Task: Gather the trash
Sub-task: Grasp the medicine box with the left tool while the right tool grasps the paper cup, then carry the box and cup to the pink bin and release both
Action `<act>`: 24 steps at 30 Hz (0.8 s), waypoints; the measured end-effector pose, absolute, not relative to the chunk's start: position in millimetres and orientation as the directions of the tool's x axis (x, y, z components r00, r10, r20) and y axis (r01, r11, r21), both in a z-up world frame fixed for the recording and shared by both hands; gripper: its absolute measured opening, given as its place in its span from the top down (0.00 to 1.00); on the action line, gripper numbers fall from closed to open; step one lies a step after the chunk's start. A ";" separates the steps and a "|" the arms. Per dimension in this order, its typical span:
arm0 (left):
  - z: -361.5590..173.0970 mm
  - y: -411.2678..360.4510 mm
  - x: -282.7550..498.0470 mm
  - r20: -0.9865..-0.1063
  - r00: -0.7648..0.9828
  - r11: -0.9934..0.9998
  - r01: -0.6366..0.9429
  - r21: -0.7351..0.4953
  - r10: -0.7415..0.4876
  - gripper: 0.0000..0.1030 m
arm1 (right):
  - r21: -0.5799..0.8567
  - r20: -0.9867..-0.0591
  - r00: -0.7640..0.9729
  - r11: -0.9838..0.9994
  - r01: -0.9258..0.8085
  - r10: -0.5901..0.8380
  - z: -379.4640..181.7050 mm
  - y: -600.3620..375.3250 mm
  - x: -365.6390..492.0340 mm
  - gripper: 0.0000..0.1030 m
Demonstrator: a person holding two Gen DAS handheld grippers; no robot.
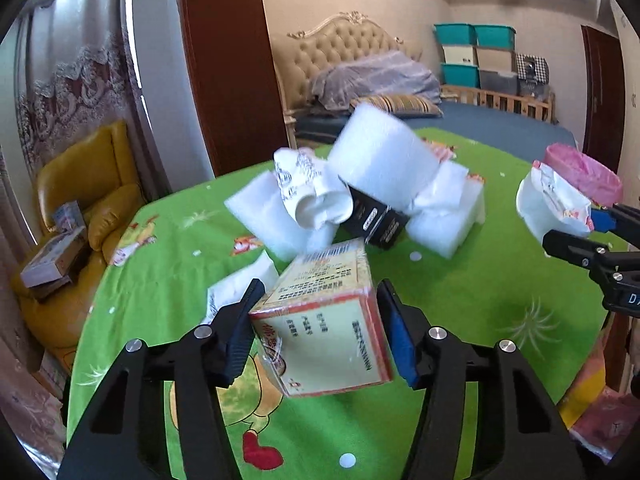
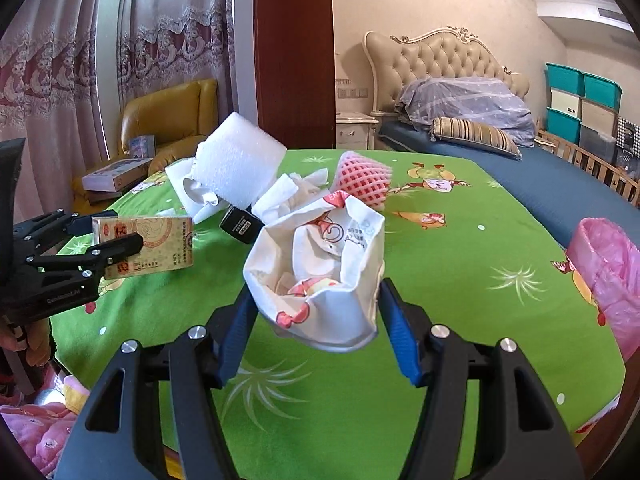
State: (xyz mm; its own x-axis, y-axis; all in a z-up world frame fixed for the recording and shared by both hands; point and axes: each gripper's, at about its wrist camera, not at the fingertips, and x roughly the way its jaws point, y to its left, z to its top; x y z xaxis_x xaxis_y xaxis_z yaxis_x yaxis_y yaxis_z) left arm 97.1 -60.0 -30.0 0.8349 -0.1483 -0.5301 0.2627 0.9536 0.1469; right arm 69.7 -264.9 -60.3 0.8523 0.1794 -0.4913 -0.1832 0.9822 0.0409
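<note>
My left gripper [image 1: 320, 292] is shut on a yellow and red carton box [image 1: 324, 320] and holds it tilted just above the green tablecloth [image 1: 472, 280]; the right wrist view shows that box [image 2: 160, 244] at the left in the left gripper [image 2: 126, 228]. My right gripper [image 2: 316, 292] is shut on a crumpled white paper cup [image 2: 320, 264], lifted off the table, also visible as the cup [image 1: 548, 204] at the right edge. Behind lies a pile: white foam pieces [image 1: 384, 160], a small black box [image 1: 376, 220], crumpled paper [image 1: 312, 196] and a pink foam net [image 2: 362, 178].
A bin lined with a pink bag [image 2: 604, 264] stands at the table's right edge. A yellow armchair [image 1: 88, 184] with boxes sits to the left, a dark wooden post [image 2: 294, 52] and a bed [image 2: 520, 160] behind the table. Teal storage bins [image 1: 472, 36] are stacked at the far wall.
</note>
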 end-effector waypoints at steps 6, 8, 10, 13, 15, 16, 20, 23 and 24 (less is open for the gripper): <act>-18.8 -63.0 83.8 -0.502 0.846 0.954 0.273 0.121 -0.179 0.47 | 0.044 -0.458 0.873 0.986 -0.163 0.165 -50.5 -273.4 64.0 0.42; -16.9 -63.5 78.8 -0.491 0.851 0.953 0.276 0.122 -0.184 0.47 | 0.028 -0.444 0.883 0.987 -0.157 0.153 -47.0 -275.1 60.4 0.42; -15.7 -65.1 74.7 -0.484 0.854 0.951 0.283 0.127 -0.190 0.47 | 0.023 -0.442 0.885 0.988 -0.151 0.146 -46.4 -276.8 59.8 0.42; -12.2 -66.7 71.4 -0.471 0.858 0.948 0.293 0.122 -0.205 0.47 | 0.026 -0.437 0.890 0.991 -0.131 0.129 -45.1 -283.6 60.6 0.42; -9.2 -67.4 69.9 -0.459 0.863 0.948 0.296 0.117 -0.212 0.47 | 0.026 -0.430 0.896 0.994 -0.110 0.110 -42.2 -290.3 61.1 0.42; -7.3 -68.2 69.4 -0.454 0.864 0.948 0.298 0.112 -0.218 0.47 | 0.027 -0.425 0.900 0.995 -0.100 0.102 -40.4 -293.9 60.9 0.42; -0.5 -72.3 69.2 -0.436 0.866 0.946 0.312 0.090 -0.245 0.47 | 0.020 -0.404 0.912 0.998 -0.067 0.069 -35.7 -309.5 58.8 0.42; 2.3 -77.1 71.7 -0.426 0.868 0.944 0.319 0.084 -0.256 0.47 | 0.015 -0.399 0.916 0.999 -0.045 0.047 -35.2 -321.1 58.7 0.42; 3.4 -77.8 73.4 -0.425 0.867 0.943 0.322 0.080 -0.260 0.47 | 0.020 -0.397 0.917 0.999 -0.039 0.044 -35.1 -325.8 58.5 0.42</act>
State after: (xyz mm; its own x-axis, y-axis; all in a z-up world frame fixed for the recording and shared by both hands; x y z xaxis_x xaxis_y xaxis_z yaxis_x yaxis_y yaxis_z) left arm 73.4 -77.8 3.4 0.8671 -0.2598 -0.4250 0.3220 0.9433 0.0802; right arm 58.5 -325.8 -35.1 0.9167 0.0442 -0.3971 -0.0395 0.9990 0.0201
